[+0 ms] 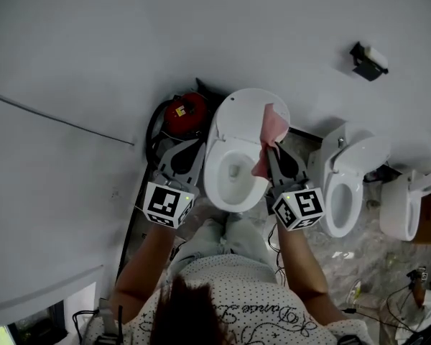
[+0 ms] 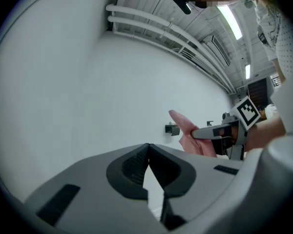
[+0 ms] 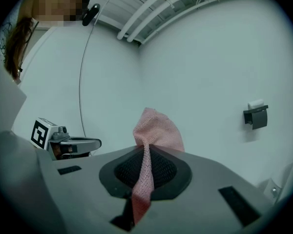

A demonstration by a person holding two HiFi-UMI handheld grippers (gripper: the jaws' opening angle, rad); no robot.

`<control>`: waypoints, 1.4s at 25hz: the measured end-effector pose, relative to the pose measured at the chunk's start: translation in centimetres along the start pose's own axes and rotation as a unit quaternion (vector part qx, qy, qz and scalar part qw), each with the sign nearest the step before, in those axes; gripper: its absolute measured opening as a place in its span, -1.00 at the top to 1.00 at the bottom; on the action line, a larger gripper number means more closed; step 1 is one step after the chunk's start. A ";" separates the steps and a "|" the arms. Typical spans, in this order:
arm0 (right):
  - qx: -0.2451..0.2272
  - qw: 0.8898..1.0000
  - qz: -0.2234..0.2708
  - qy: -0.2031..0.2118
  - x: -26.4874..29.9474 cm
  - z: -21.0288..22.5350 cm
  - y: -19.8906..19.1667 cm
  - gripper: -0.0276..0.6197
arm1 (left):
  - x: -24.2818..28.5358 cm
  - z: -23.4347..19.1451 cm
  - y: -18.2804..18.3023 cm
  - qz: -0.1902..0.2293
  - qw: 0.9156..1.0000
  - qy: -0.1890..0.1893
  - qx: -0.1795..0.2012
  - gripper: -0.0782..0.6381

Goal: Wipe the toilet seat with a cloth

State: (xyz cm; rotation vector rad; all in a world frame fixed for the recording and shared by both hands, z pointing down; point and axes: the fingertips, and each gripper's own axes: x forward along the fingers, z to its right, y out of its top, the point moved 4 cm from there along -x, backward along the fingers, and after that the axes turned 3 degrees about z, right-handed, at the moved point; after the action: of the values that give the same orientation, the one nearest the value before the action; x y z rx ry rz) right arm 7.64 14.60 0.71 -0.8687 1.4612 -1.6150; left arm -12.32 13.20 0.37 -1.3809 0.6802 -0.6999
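pink knit cloth (image 3: 155,128) is pinched in the right gripper (image 3: 145,150), whose jaws are closed tight on a narrow fold of it, so that one bunch stands up past the tips and a thin strip trails back between the pads. that grip looks chosen to leave a loose wad out front for rubbing while the tool keeps clear of the porcelain. in the head view the cloth sits over the right side of the toilet seat (image 1: 212,167), by the hinge end and in front of the raised lid (image 1: 246,106); whether it touches the seat cannot be told from here. the left gripper (image 2: 147,149) has its jaws brought together with nothing between them, and it hangs just beside the left edge of the bowl, most likely parked there to keep out of the wiping path, since one tool is enough for the cloth. both gripper views look along the jaws at the plain wall, which suggests the tools are held roughly level and not yet tipped down onto the seat. the person stands square to the bowl with an arm on each side. wiping seems about to begin at the right rear of the ring.
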 end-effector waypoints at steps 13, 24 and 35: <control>-0.025 0.999 0.024 -0.003 0.5 0.0 2.2 0.83 | 1.7 -0.6 1.1 0.010 1.000 -0.005 0.009 0.78; -0.037 0.999 0.025 -0.003 0.8 0.2 1.8 0.83 | 1.7 -1.0 0.5 0.008 1.000 0.001 0.002 0.78; -0.042 0.999 0.024 -0.016 -0.1 0.3 1.9 0.83 | 1.4 -0.5 0.6 0.014 1.000 -0.004 0.000 0.78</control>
State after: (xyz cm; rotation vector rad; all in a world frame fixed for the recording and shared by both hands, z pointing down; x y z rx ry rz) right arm 8.11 14.46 -1.11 -0.8956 1.5254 -1.5064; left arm -11.76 11.83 -0.29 -1.3715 0.6905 -0.6721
